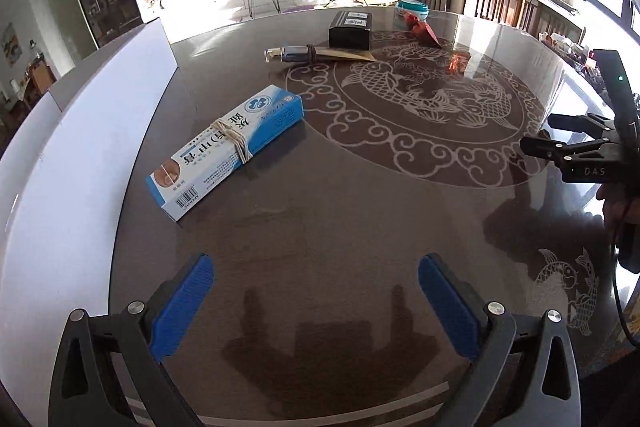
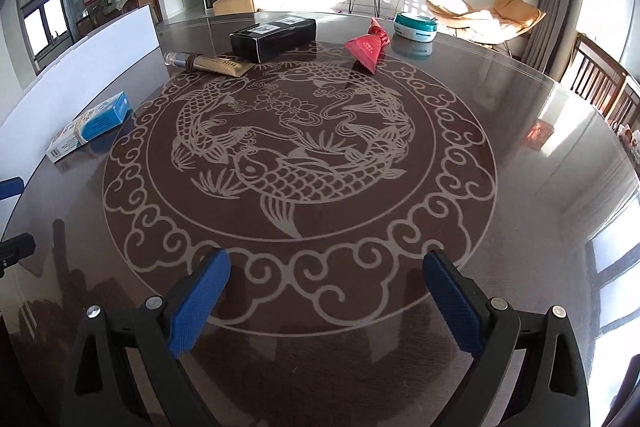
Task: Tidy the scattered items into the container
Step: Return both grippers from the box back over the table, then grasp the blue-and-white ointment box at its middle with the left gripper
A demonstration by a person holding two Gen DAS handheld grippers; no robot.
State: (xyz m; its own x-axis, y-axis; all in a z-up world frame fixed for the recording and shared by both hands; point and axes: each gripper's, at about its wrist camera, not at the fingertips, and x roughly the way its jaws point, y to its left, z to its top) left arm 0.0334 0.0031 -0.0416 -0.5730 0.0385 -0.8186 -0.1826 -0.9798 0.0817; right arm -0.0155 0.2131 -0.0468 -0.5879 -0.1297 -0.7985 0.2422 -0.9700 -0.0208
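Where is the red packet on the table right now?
In the right wrist view the red packet lies at the far side of the round table, right of centre, between the black box and the teal-lidded tub.

Five loose items lie on one round tabletop: one blue-and-white carton, one black box, one gold tube, one red packet and one teal-and-white round tin. One white container stands at the left edge. Two tools are present.
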